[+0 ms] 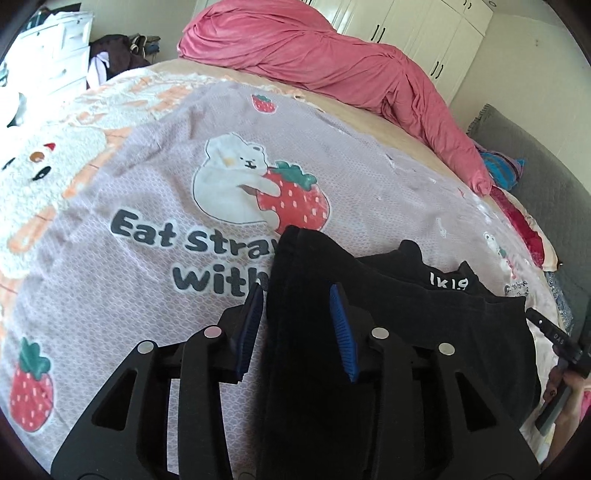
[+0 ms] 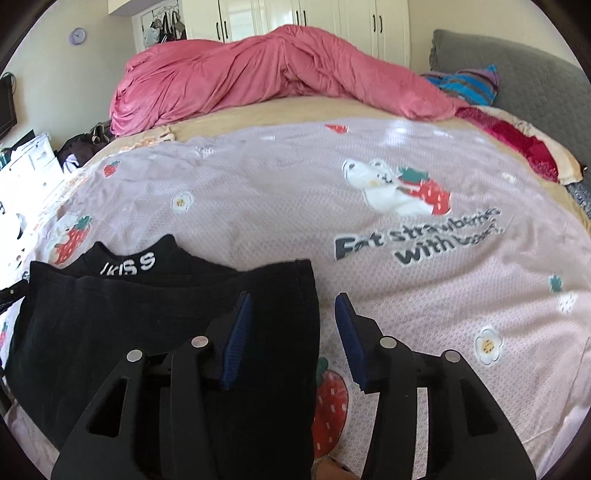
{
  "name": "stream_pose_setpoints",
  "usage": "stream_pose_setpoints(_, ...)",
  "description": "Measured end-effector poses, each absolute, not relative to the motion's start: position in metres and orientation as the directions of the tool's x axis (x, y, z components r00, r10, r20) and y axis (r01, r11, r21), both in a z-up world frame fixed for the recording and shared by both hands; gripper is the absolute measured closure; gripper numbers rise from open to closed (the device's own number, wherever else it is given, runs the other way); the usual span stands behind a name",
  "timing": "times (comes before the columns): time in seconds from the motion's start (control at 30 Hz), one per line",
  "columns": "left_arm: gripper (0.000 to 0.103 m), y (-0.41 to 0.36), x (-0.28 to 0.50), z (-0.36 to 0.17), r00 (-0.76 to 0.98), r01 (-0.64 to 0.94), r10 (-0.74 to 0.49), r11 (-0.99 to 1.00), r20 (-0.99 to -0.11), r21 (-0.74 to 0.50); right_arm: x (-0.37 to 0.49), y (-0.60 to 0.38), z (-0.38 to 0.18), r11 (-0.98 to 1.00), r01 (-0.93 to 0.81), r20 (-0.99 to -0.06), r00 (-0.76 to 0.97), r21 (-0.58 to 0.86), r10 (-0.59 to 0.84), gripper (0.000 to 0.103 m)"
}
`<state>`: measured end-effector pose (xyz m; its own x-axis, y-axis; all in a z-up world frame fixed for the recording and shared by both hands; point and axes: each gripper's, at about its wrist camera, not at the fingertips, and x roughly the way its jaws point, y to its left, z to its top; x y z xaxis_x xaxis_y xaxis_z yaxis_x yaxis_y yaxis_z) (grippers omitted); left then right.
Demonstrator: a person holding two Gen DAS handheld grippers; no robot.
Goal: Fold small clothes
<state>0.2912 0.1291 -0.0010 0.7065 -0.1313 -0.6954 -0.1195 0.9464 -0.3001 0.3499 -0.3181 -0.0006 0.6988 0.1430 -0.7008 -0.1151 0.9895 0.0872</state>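
Your left gripper [image 1: 297, 306] jaws sit parted over the black garment's [image 1: 388, 332] left edge, pads off it. Right gripper [image 2: 293, 314] likewise at the right edge, garment [image 2: 147, 314] on bedspread [image 2: 295, 206]. Only the left view shows your hand [image 1: 565, 391].

Home bedroom. Bed [image 2: 229, 110] spread with lilac strawberry-and-bear blanket [image 2: 295, 192]; pink duvet [image 2: 258, 70] bunched at far side. White wardrobe doors [image 2: 332, 14] behind, grey padded headboard [image 2: 524, 66] at right, round wall clock [image 2: 78, 35], white drawer unit [image 1: 55, 55] at left.
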Motion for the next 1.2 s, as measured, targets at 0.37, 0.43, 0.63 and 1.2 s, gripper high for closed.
stream_pose_setpoints(0.37, 0.099, 0.120, 0.290, 0.002, 0.723, -0.079, -0.134, 0.958, -0.677, -0.274, 0.347, -0.312, -0.008, 0.976, -0.165, -0.707, 0.673, 0.140, 0.215, 0.093)
stream_pose_setpoints(0.43, 0.099, 0.120, 0.285, 0.012, 0.749, -0.066, -0.134, 0.959, -0.649, -0.275, 0.344, -0.314, 0.000, 0.975, -0.158, -0.683, 0.696, 0.154, 0.221, 0.093)
stream_pose_setpoints(0.63, 0.099, 0.124, 0.283, 0.028, 0.790, -0.071, -0.116, 0.958, -0.602, -0.277, 0.350, -0.330, 0.017, 0.964, -0.125, -0.603, 0.759, 0.236, 0.246, 0.093)
stream_pose_setpoints(1.2, 0.098, 0.121, 0.295, -0.004, 0.725, -0.120, -0.052, 0.972, -0.687, -0.200, 0.362, -0.330, -0.021, 0.980, -0.018, -0.706, 0.691, 0.198, 0.155, 0.092)
